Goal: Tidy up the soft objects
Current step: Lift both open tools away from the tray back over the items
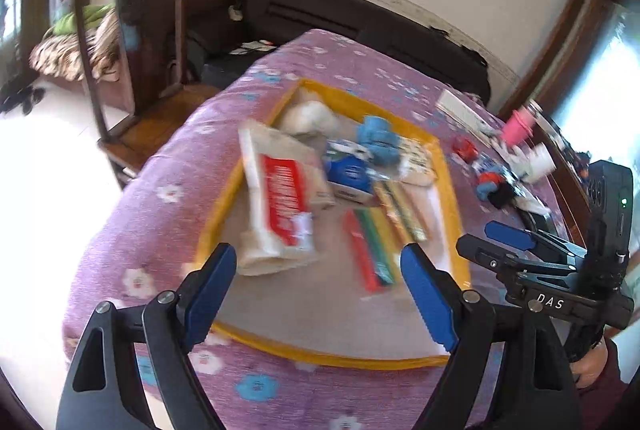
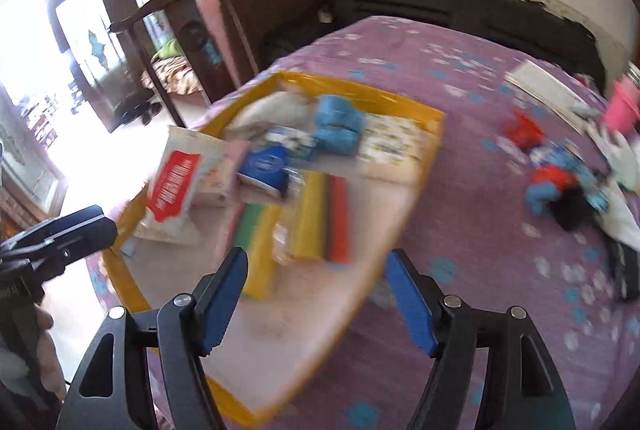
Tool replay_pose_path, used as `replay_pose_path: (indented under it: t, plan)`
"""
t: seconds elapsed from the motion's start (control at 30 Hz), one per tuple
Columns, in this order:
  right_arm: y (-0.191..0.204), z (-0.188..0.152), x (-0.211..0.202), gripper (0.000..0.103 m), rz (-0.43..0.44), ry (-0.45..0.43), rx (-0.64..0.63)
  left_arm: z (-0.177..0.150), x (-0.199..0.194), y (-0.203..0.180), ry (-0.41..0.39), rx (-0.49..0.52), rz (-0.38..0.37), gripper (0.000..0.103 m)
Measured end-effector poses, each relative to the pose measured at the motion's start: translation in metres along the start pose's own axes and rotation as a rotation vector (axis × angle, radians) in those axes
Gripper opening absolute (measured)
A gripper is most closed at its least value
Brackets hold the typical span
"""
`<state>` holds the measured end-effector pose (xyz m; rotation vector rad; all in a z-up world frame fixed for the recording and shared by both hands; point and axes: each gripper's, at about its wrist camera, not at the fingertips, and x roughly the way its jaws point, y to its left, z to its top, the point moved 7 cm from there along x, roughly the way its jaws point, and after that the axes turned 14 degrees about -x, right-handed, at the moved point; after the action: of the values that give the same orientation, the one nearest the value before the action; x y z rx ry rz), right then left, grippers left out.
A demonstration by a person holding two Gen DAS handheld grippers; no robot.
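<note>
Reaching for the loose pile (image 2: 560, 186), keep both the left gripper (image 1: 320, 270) and right gripper (image 2: 316, 282) spread, empty, approaching low over the tray (image 1: 448, 166).

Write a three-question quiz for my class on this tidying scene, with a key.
1. True or false: the left gripper holds the red-and-white packet.
2. The blue rolled cloth lies: A) inside the yellow-rimmed tray; B) on the purple bedspread; C) on the wooden chair.
3. What colour is the cup at the bedspread's far right edge?

Key: 1 false, both grippers are open and empty; 2 A; 3 pink.
</note>
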<state>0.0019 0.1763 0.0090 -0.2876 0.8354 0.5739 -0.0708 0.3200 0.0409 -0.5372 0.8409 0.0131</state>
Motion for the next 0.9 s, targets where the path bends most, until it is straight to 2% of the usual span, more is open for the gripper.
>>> replay_pose_path:
  t: [0.23,0.4,0.63,0.8,0.9]
  plan:
    - [-0.064,-0.057,-0.033,0.077,-0.059,0.017,0.119,-0.035,0.014,-0.07,0.071,0.106,-0.054,0.085]
    - [-0.096,-0.087,-0.049,0.077,-0.069,0.005,0.204,-0.073,0.021,-0.137,0.126,0.236,-0.096,0.086]
    - [-0.146,-0.135,-0.072,0.077,-0.109,-0.01,0.306,-0.125,0.044,-0.209,0.212,0.382,-0.125,0.086]
    - [-0.185,-0.167,-0.089,0.077,-0.146,-0.015,0.396,-0.144,0.077,-0.24,0.274,0.391,-0.132,0.086]
    - [-0.207,-0.182,-0.1,0.077,-0.178,-0.016,0.435,-0.147,0.1,-0.25,0.29,0.373,-0.111,0.086]
